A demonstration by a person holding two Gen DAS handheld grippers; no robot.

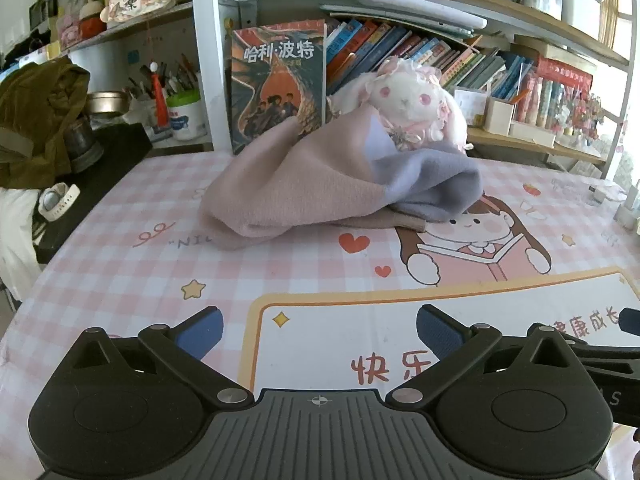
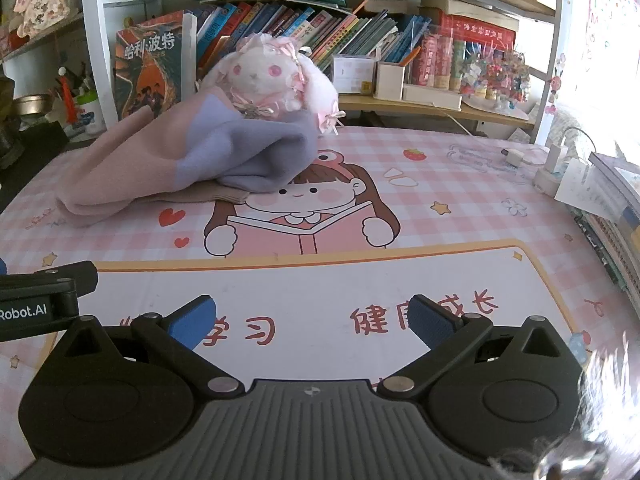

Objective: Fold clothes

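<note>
A crumpled garment in pink, lilac and grey (image 1: 320,184) (image 2: 188,164) lies in a heap at the back of the table, leaning against a plush rabbit (image 1: 412,104) (image 2: 272,76). My left gripper (image 1: 318,330) hovers open over the near part of the table, well short of the garment, with nothing between its blue pads. My right gripper (image 2: 312,320) is open too, empty, beside the left one and equally far from the cloth. Part of the left gripper's black body (image 2: 44,300) shows at the left edge of the right wrist view.
A pink checked cartoon mat (image 1: 120,264) (image 2: 460,208) covers the table. Bookshelves with an upright book (image 1: 276,84) stand behind the garment. A stack of books and papers (image 2: 608,208) and a charger with cable (image 2: 516,156) lie at the right. A dark olive jacket (image 1: 36,120) sits at the left.
</note>
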